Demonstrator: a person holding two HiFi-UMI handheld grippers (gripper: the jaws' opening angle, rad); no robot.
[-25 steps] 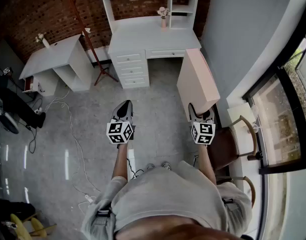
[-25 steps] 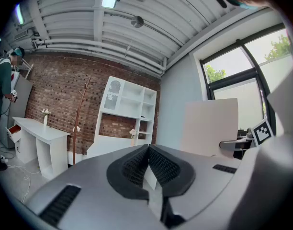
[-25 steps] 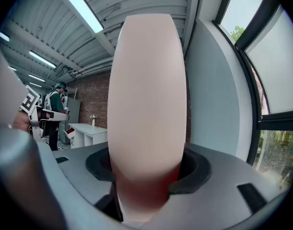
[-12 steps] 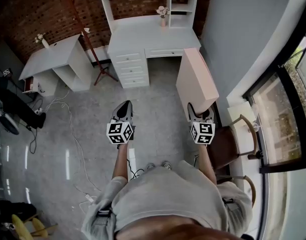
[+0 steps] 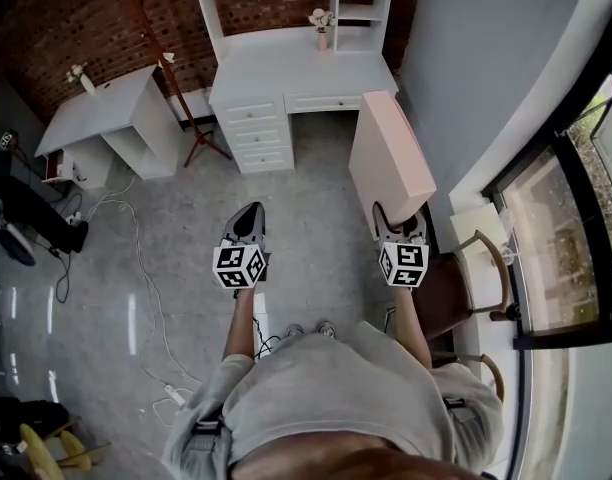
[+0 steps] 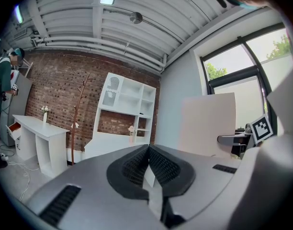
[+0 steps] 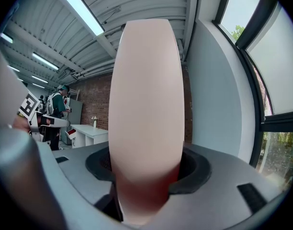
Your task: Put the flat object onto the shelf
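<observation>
A pale pink flat board [image 5: 389,160] stands on edge in my right gripper [image 5: 400,226], which is shut on its lower end. In the right gripper view the board [image 7: 145,99] fills the middle, rising straight out from between the jaws. My left gripper [image 5: 247,222] hangs level to the left, shut and holding nothing; its pads [image 6: 147,166] meet in the left gripper view. Ahead stands the white desk with a shelf unit [image 5: 296,8] on top, against a brick wall. The board [image 6: 208,123] also shows at the right of the left gripper view.
A small vase of flowers [image 5: 319,23] sits on the white desk. A second white desk [image 5: 106,118] stands at the left, a coat stand [image 5: 181,88] between them. Cables [image 5: 136,268] trail over the grey floor. A wooden chair [image 5: 466,288] stands at my right by the window. A person [image 7: 58,111] stands far left.
The desk and shelf have slid slightly left and down in the head view as I move forward. Both grippers keep their pose, the board still held.
</observation>
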